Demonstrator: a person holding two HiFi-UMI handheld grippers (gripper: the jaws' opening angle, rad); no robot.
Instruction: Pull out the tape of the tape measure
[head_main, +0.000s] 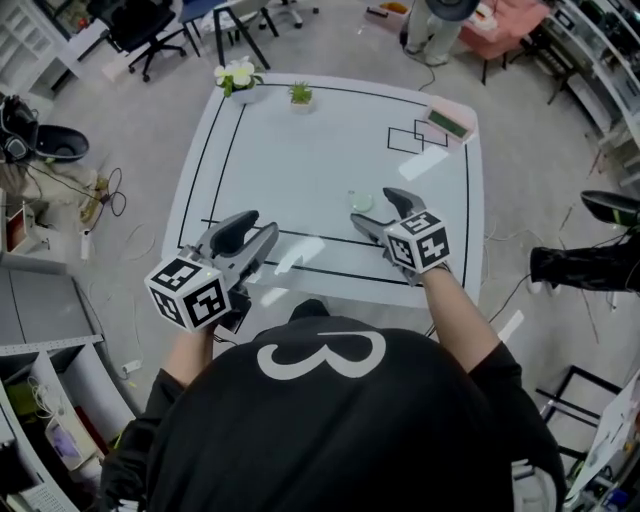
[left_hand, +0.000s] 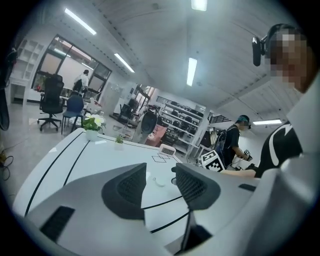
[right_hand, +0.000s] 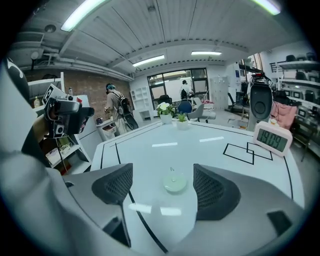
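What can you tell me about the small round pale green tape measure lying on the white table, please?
The small round pale green tape measure is a flat disc, smooth and glossy like plastic, with a small tab sticking out at its far edge; no tape looks drawn out. It lies flat on the white table, just past the black lines near the person's edge. Nothing touches it: the right gripper points at it with its jaws apart.

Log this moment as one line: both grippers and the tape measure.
stage: pre-grasp | left gripper: open, empty | right gripper: open, empty | tape measure: on table, just ahead of right gripper, untouched | tape: not pulled out
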